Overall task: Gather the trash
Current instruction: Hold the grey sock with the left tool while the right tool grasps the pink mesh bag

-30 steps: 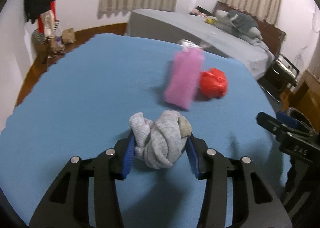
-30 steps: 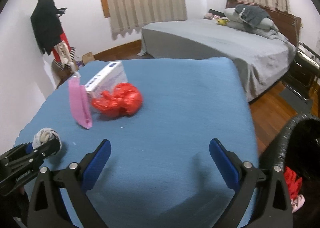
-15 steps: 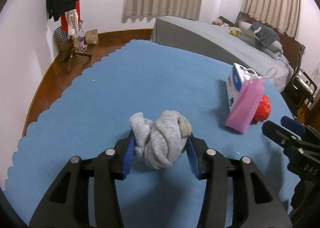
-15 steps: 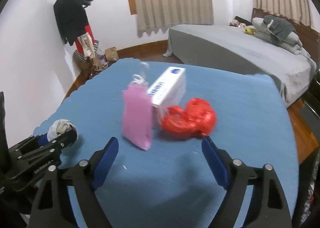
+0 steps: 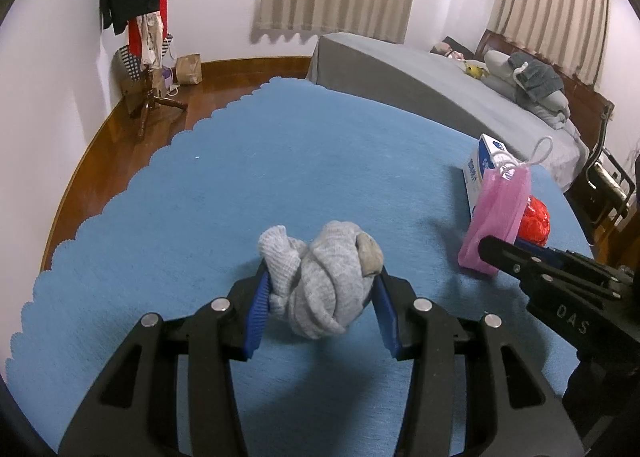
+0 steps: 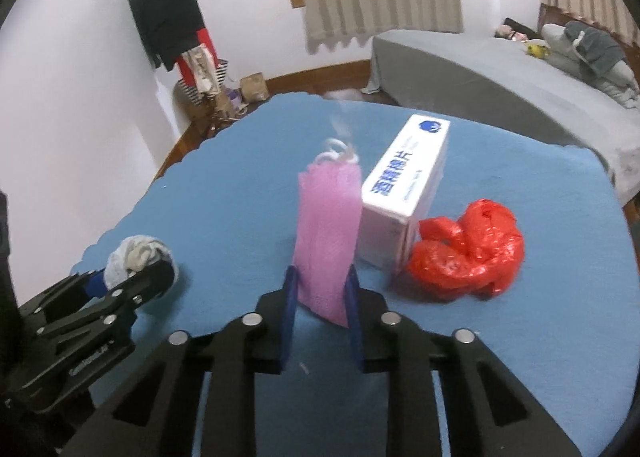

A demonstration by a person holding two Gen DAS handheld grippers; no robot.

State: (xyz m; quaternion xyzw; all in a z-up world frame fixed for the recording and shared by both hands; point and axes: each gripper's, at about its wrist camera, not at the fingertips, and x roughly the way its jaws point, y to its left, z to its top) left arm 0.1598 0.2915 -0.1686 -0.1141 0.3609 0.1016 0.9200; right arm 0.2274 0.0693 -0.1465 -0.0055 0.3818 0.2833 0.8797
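Pink mesh pouch (image 6: 326, 241) stands low in the frame's middle on the blue desk (image 6: 500, 357), the right tool (image 6: 320, 289) closing its jaws around its base to lift it as trash, while the left tool (image 5: 320, 309) grips a grey sock ball (image 5: 320, 277).

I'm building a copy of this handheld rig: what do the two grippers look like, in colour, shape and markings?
Both are matte black plastic with angular, cut-out linkage arms and round silver pivot bolts. Each finger ends in a flat, ribbed blue pad. The left gripper has white lettering along its side; the right gripper shows white letters reading "DAS" on its side. No cables or sleeves are visible.
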